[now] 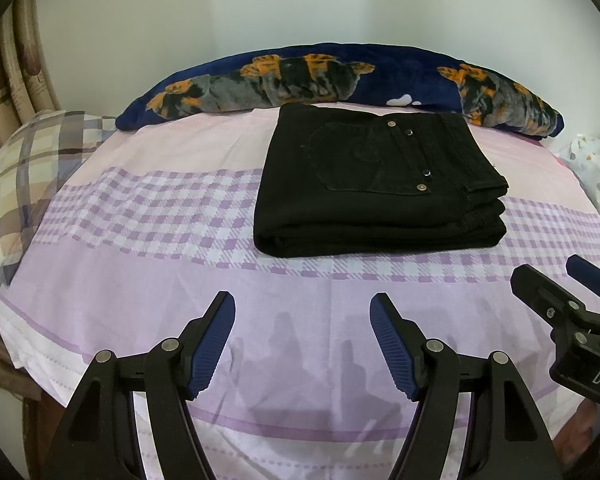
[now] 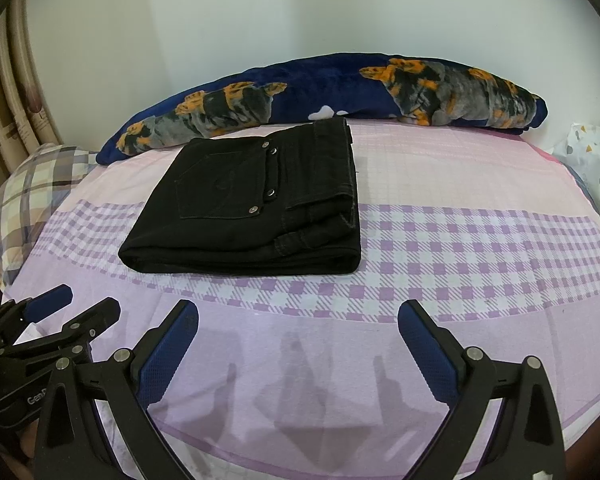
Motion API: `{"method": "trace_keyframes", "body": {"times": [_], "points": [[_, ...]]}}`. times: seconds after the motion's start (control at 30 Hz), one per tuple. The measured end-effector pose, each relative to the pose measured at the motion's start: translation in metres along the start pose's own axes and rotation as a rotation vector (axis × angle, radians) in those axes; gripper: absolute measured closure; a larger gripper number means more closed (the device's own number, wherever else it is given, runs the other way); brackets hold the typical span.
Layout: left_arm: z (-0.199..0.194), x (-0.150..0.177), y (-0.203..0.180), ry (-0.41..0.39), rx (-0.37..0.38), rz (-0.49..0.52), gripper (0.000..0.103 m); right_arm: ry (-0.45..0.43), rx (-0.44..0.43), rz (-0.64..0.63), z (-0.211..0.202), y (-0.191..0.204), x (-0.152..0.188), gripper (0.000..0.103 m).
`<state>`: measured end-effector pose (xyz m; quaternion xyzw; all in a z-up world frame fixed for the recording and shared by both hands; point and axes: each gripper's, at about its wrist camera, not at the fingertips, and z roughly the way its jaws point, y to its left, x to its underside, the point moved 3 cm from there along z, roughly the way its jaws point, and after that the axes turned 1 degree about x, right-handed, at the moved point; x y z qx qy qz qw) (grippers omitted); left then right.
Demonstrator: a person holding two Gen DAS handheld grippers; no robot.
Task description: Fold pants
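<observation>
Black pants (image 1: pixel 380 184) lie folded in a thick neat rectangle on the bed, back pocket with metal studs facing up; they also show in the right wrist view (image 2: pixel 252 208). My left gripper (image 1: pixel 302 308) is open and empty, held above the near part of the bed, well short of the pants. My right gripper (image 2: pixel 298 316) is open and empty too, also near the bed's front, apart from the pants. Each gripper shows at the edge of the other's view: the right one (image 1: pixel 556 280) and the left one (image 2: pixel 88 304).
The bed sheet (image 1: pixel 140 208) is pink and lilac with checked bands. A rolled navy blanket (image 1: pixel 340 76) with orange and grey print lies along the far edge by the white wall. A plaid pillow (image 1: pixel 24 168) sits at the left, a dotted white pillow (image 2: pixel 592 160) at the right.
</observation>
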<state>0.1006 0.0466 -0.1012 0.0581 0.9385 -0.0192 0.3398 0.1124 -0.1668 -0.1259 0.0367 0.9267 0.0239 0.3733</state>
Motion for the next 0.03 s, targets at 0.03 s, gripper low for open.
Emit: {"method": "trace_keyframes", "body": {"times": [0.03], "points": [[0.0004,-0.0015,0.0004,0.002,0.002,0.000,0.032,0.000,0.000,-0.002,0.0004,-0.0002,-0.0001,0.004]]}}
